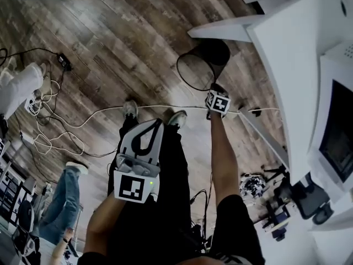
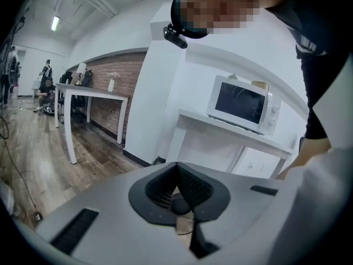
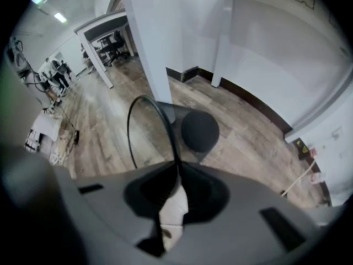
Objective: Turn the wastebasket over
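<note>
The black mesh wastebasket (image 1: 212, 54) hangs tilted above the wooden floor, its open mouth turned toward the left of the head view. My right gripper (image 1: 214, 88) reaches down to it and is shut on the near part of its thin wire rim. In the right gripper view the wastebasket's (image 3: 196, 128) rim runs straight into the right gripper (image 3: 177, 170), and its round dark bottom shows beyond. My left gripper (image 1: 154, 125) is held near my legs, far from the basket. Its jaws are shut with nothing between them, as the left gripper (image 2: 177, 173) view shows.
A white table (image 1: 287, 54) stands right beside the basket, with a microwave (image 2: 242, 104) on a white shelf. Cables (image 1: 55, 126) trail over the floor at left. My shoes (image 1: 130, 109) stand just below the basket. Another person's legs (image 1: 60, 203) show at lower left.
</note>
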Demonstrator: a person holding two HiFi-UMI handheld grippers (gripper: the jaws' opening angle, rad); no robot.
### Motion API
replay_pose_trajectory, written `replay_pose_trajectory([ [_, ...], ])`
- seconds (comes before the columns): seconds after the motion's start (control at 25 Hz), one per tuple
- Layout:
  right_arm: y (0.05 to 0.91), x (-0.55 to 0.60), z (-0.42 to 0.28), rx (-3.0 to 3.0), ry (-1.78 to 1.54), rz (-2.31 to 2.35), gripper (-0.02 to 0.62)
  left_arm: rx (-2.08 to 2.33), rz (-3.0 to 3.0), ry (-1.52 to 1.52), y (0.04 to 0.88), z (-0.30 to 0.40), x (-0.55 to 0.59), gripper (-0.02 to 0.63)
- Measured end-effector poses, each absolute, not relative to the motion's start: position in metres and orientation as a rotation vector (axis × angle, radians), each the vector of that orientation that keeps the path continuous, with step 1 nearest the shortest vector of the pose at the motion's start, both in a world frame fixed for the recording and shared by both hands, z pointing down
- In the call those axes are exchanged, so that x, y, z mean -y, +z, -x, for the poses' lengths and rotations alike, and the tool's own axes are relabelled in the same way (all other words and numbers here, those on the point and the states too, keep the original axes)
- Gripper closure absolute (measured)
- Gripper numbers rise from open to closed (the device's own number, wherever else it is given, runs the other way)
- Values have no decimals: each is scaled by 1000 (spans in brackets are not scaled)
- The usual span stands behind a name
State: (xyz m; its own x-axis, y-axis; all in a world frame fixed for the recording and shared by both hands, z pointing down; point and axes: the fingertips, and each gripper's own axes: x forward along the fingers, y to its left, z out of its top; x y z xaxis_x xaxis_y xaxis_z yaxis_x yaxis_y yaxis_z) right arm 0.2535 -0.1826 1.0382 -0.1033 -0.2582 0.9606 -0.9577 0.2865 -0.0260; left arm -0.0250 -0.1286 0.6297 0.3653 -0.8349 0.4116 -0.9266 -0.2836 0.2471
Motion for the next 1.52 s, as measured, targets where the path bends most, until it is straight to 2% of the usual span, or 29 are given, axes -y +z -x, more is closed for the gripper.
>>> replay_pose_trajectory([
  [0.32, 1019, 153, -242, 1566, 1013, -1058, 540, 1448, -2110, 286, 677, 22, 119, 568],
  [0.48, 1013, 121, -230, 1551, 1117, -994, 540, 1394, -2060, 334, 719, 19, 101, 490],
  [0.68, 997, 74, -212, 1533, 1216, -929, 540, 1347, -1920, 429, 802, 32, 68, 429],
  [1.12, 897, 2, -159, 1640, 1298, -778, 543, 1184, -1631, 647, 945, 46, -21, 390],
  [1.32, 845, 3, -131, 1756, 1290, -693, 545, 1148, -1591, 671, 961, 54, -29, 391],
  [1.36, 838, 3, -129, 1770, 1288, -682, 545, 1151, -1595, 682, 960, 56, -28, 406],
  [1.44, 830, 4, -126, 1787, 1284, -669, 545, 1161, -1596, 685, 957, 60, -26, 512],
  [1.52, 829, 8, -126, 1795, 1281, -667, 545, 1164, -1594, 657, 952, 64, -22, 529],
])
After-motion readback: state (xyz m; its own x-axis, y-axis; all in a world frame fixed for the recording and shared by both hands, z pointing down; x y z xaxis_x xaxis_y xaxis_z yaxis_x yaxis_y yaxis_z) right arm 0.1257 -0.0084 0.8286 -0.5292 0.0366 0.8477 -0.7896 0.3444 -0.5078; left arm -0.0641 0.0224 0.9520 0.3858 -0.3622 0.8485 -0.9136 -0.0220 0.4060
